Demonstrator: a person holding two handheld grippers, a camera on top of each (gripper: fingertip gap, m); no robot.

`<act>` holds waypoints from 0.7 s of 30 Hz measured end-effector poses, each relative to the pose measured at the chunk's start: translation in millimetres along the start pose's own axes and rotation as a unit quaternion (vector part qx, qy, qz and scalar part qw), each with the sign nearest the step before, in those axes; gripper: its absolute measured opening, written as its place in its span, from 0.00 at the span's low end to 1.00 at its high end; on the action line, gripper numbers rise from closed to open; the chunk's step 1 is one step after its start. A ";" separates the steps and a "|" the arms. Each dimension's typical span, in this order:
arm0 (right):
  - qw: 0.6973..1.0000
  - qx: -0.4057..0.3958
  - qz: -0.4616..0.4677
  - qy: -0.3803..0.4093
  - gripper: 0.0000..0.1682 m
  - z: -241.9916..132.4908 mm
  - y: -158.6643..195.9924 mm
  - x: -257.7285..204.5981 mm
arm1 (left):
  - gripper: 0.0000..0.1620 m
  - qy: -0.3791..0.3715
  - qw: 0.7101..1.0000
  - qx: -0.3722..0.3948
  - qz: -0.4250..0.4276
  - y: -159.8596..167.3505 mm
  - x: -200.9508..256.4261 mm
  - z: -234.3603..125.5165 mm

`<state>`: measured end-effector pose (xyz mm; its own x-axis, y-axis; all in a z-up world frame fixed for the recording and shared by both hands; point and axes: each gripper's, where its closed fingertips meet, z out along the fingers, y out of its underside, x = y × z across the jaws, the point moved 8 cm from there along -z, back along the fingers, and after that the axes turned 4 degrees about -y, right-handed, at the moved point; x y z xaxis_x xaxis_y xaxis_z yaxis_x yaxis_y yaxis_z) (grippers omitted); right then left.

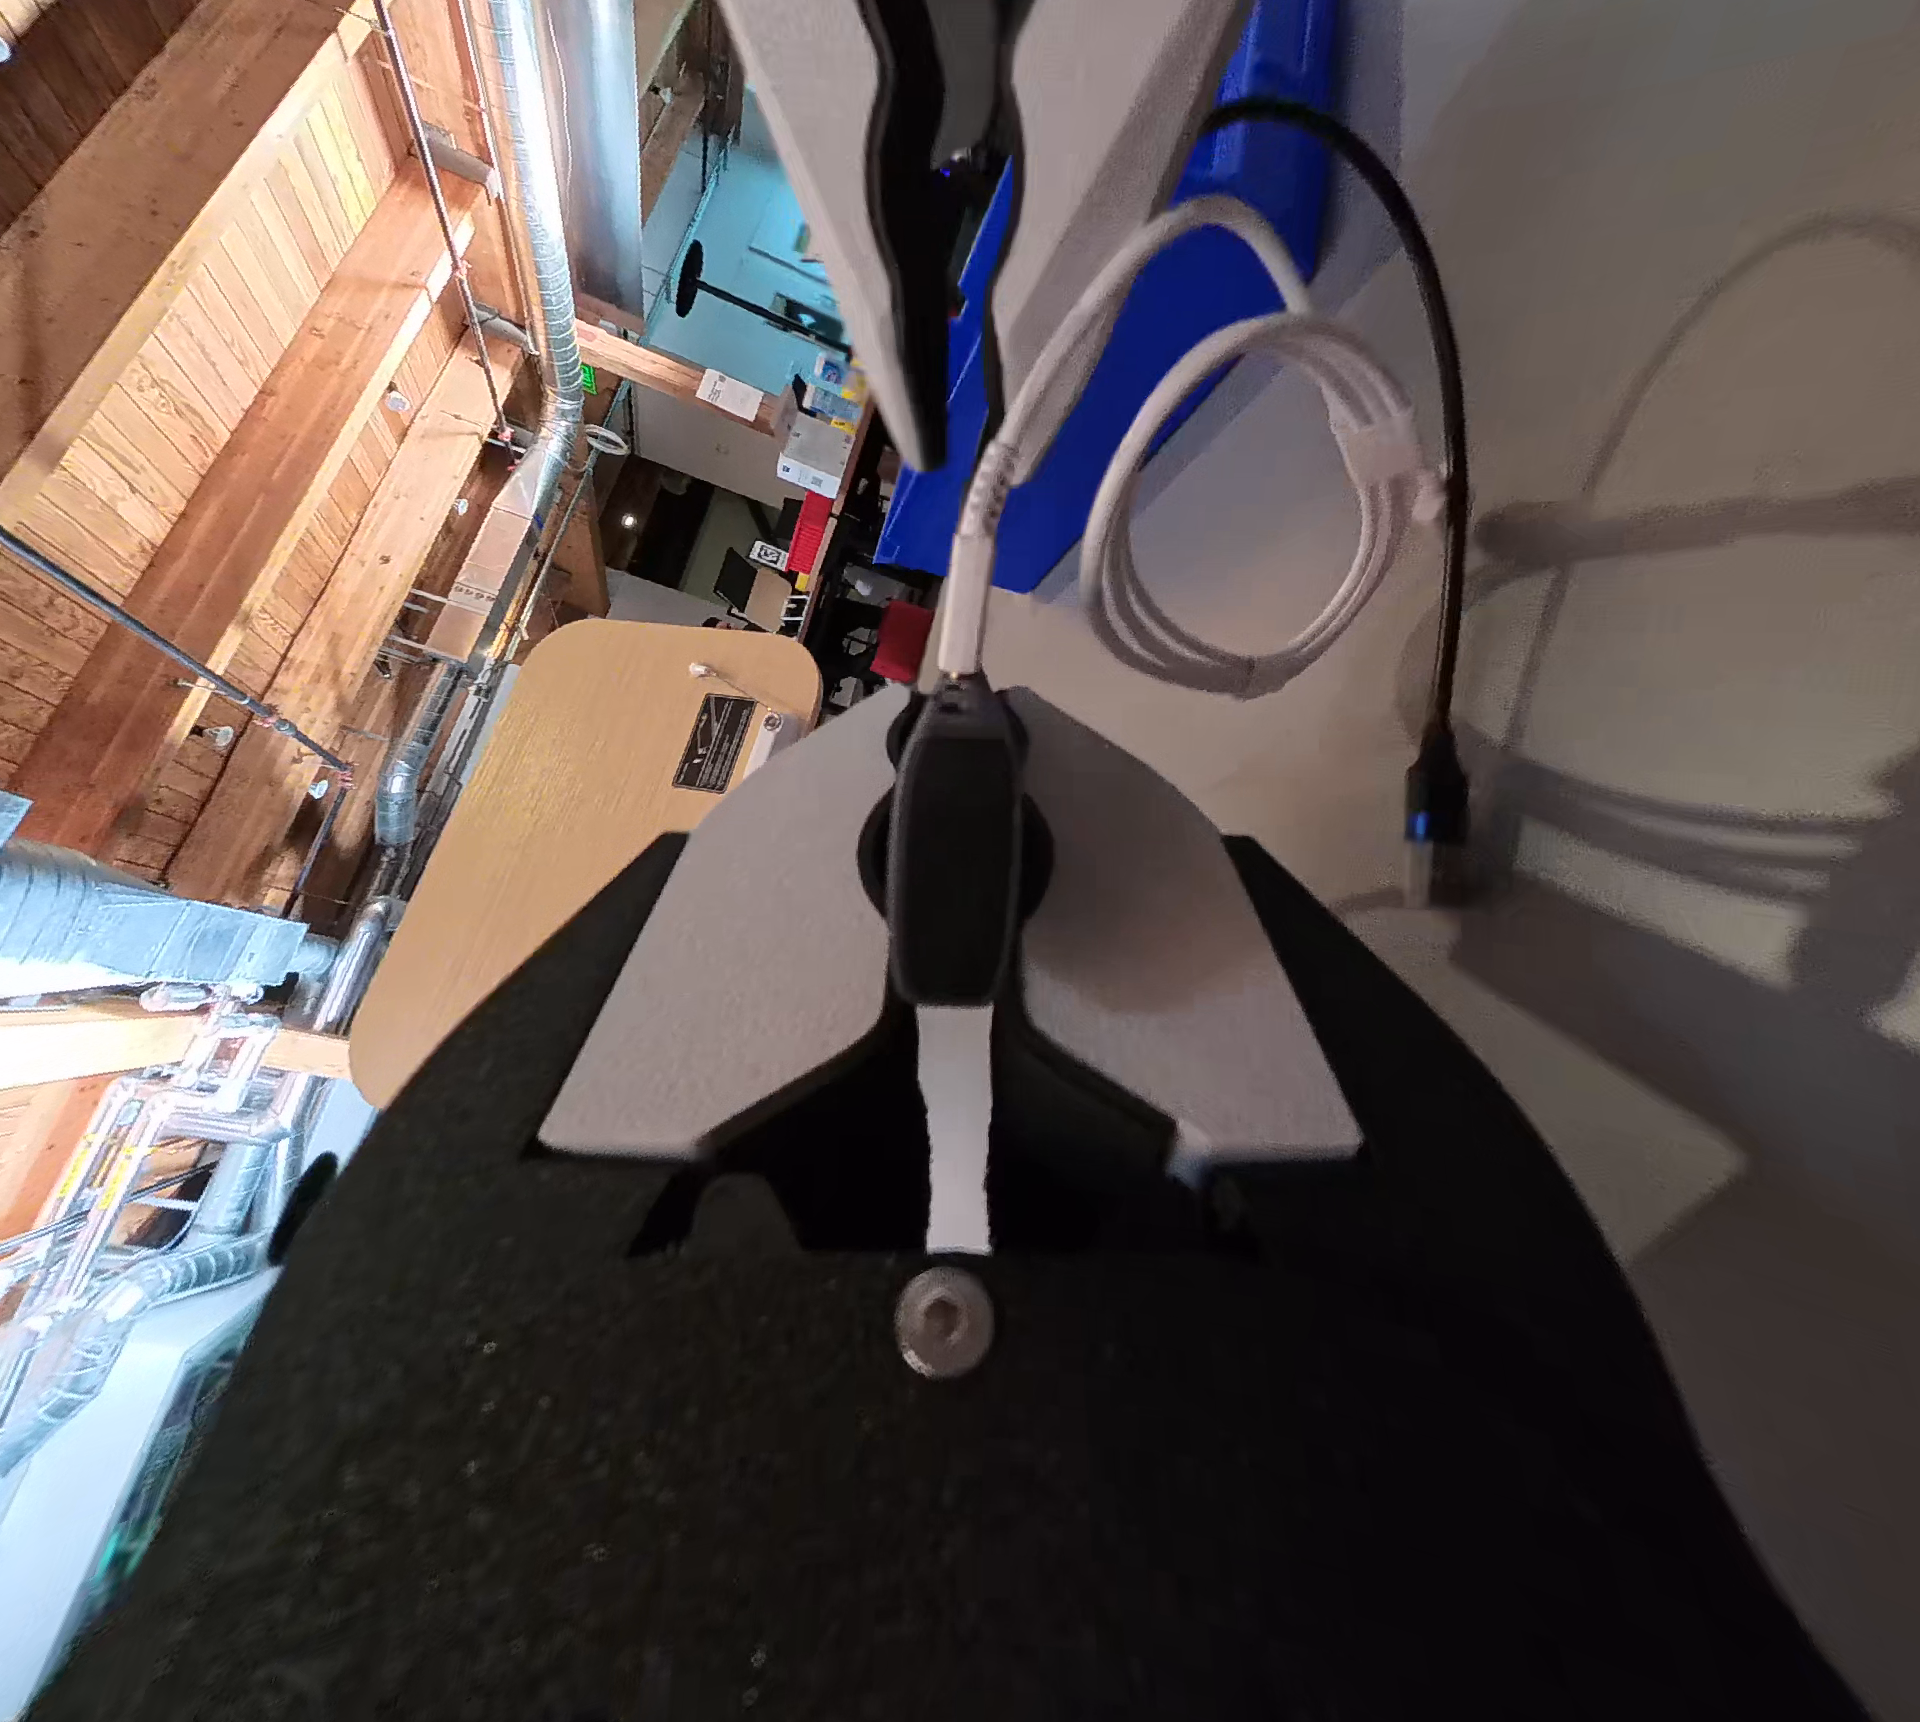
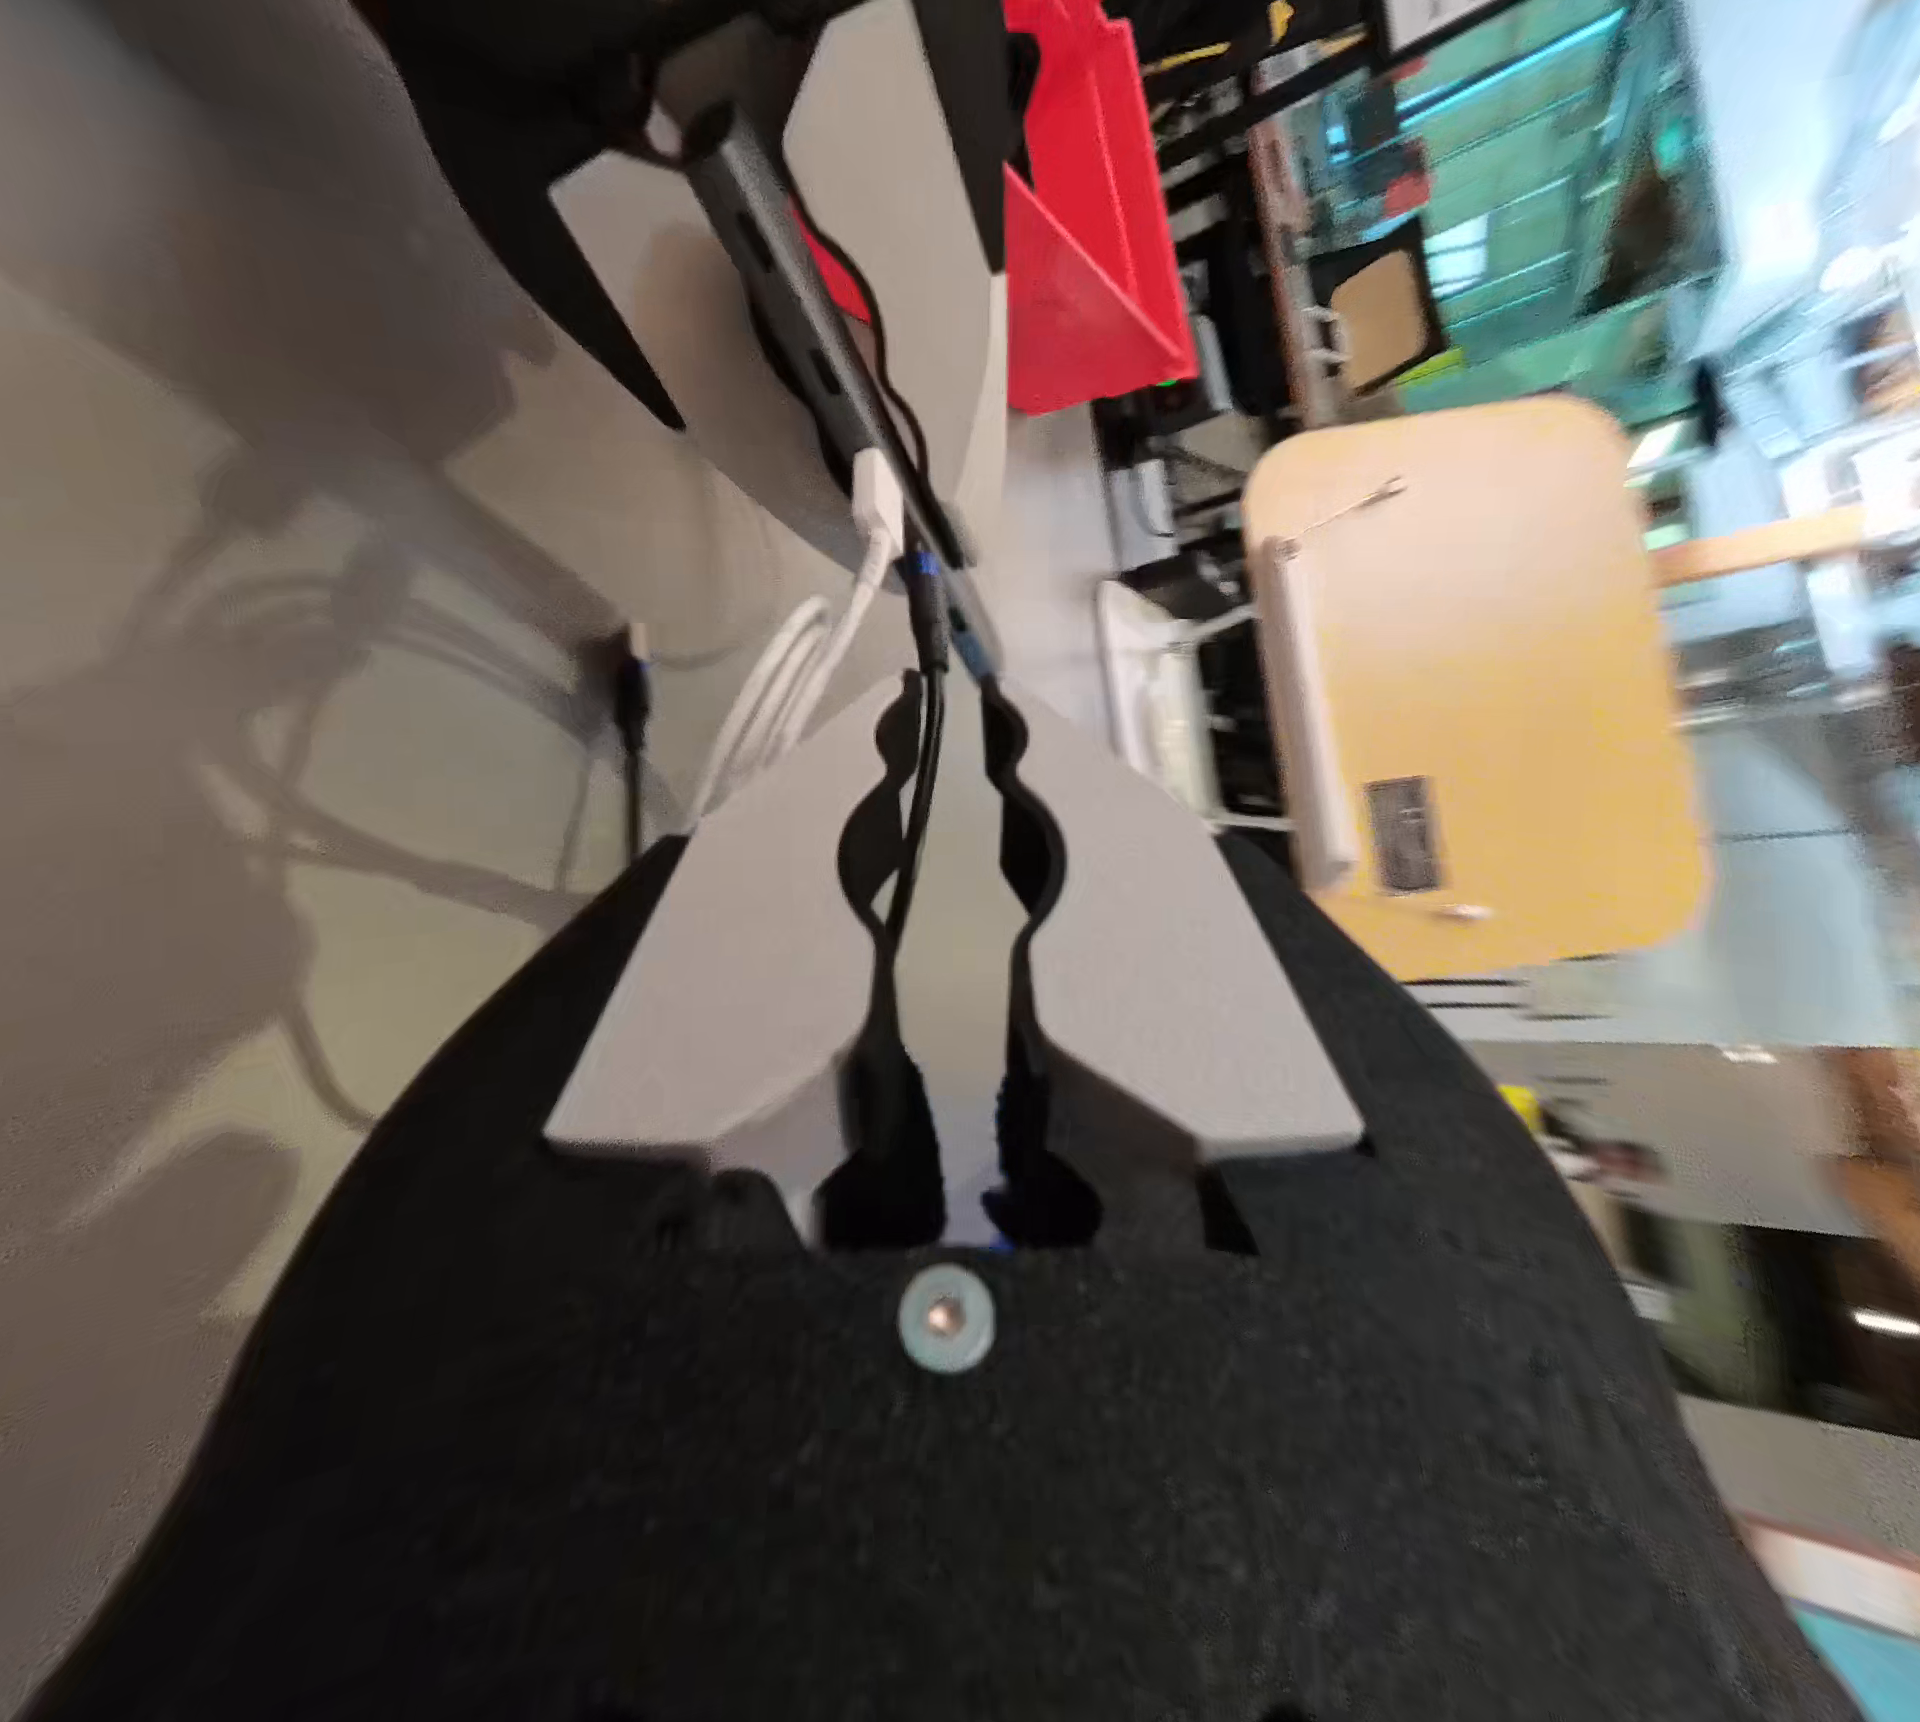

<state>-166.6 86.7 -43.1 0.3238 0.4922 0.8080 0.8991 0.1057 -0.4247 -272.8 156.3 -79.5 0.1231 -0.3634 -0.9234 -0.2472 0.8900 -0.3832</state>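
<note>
**Two grippers share a hub and its cables above a pale table**

The left gripper [image 1: 951,716] has its grey tongs clamped together on a slim dark grey rectangular hub [image 1: 951,851], held edge-on between them. A white plug of a white coiled cable [image 1: 1247,509] sits in the hub's far end, with the coil hanging just beyond. A thin black cable with a blue-ringed plug [image 1: 1439,799] dangles beside it, near a blue plastic bin [image 1: 1195,301] on the pale grey table [image 1: 1662,114].

The right gripper [image 2: 951,696] points at the hub from the opposite side. Its tongs stand narrowly apart, with the black cable running through the gap; whether they pinch it cannot be told. A red plastic bin [image 2: 1081,218] and a light wooden board [image 2: 1486,675] lie behind.

The hub looks light, rigid and smooth, so probably slippery; its flat sides offer the surest hold. The cables look limp, best taken at their stiff plugs.
</note>
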 end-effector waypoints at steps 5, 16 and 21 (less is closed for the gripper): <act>0.956 0.087 0.261 -0.103 0.06 -2.2 11.7 13.6 | 0.07 -0.014 1.000 -0.006 0.011 2.5 -3.4 -1.5; 0.842 0.162 0.471 -0.207 0.03 13.6 21.9 14.3 | 0.07 -0.024 0.999 -0.009 0.027 -2.5 -4.3 -2.4; 0.841 0.162 0.473 -0.208 0.03 13.0 20.5 13.1 | 0.06 -0.014 1.000 -0.019 0.013 -4.0 -5.8 -3.4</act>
<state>-147.7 106.6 -46.5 0.6576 0.7407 -0.1375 0.1481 -0.3061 -0.9404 -275.8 154.0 -72.7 0.1427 -0.3311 -0.9327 -0.2870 0.8880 -0.3592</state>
